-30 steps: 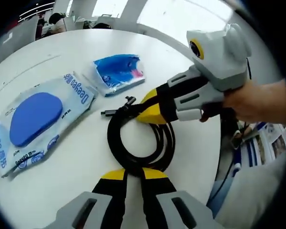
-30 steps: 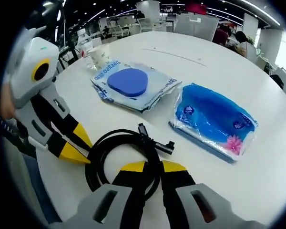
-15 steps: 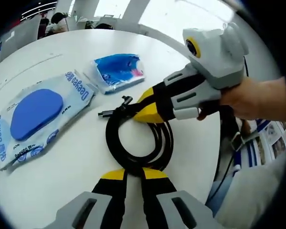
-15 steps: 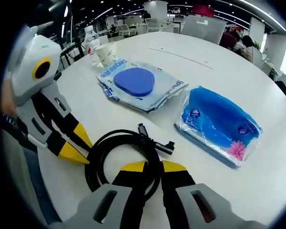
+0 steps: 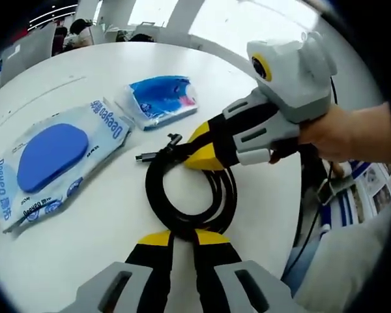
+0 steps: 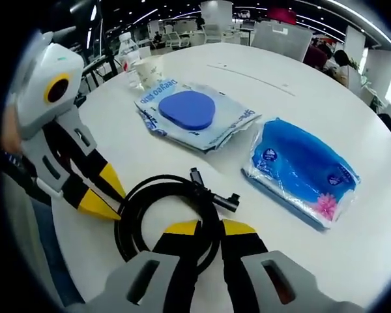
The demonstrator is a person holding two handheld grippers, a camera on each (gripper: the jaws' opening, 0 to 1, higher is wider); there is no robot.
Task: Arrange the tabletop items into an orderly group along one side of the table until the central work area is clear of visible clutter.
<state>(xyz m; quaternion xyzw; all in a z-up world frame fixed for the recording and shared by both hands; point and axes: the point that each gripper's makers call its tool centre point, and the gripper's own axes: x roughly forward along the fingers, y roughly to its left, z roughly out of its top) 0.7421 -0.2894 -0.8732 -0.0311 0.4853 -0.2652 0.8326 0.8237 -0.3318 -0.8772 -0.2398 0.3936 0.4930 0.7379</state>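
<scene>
- Left gripper view: the left gripper (image 5: 182,238) rises from the bottom, its yellow-tipped jaws clenched on the near loop of a coiled black cable (image 5: 190,195) lying on the white round table (image 5: 85,228).
- The right gripper (image 5: 199,151) reaches in from the right, held by a person's hand (image 5: 342,134); its yellow tips are closed on the far side of the coil, beside the cable's plug ends (image 5: 158,151).
- A wet-wipe pack (image 5: 55,160) with a blue oval lid lies toward the table's left edge; its wrapper reads "Deeyeo", and the smaller print is too small to read.
- A blue tissue pack (image 5: 159,99) with a pink flower mark lies further in, just beyond the cable; its lettering cannot be read.
- Behind the table stand bright windows, white pillars and a seated person at a distant desk.
- Right gripper view: the right gripper (image 6: 210,231) grips the near side of the cable (image 6: 163,215); the left gripper (image 6: 103,195) comes in from the left, its tips at the coil's left side.
- The wipe pack (image 6: 189,114), its "Deeyeo" print seen at an angle, and the tissue pack (image 6: 303,169) lie beyond the coil, apart from each other.
- A paper cup (image 6: 146,70) and a clear bottle (image 6: 129,52) stand near the table's far left edge.
- The room is an open office with ceiling strip lights, chairs and desks.
</scene>
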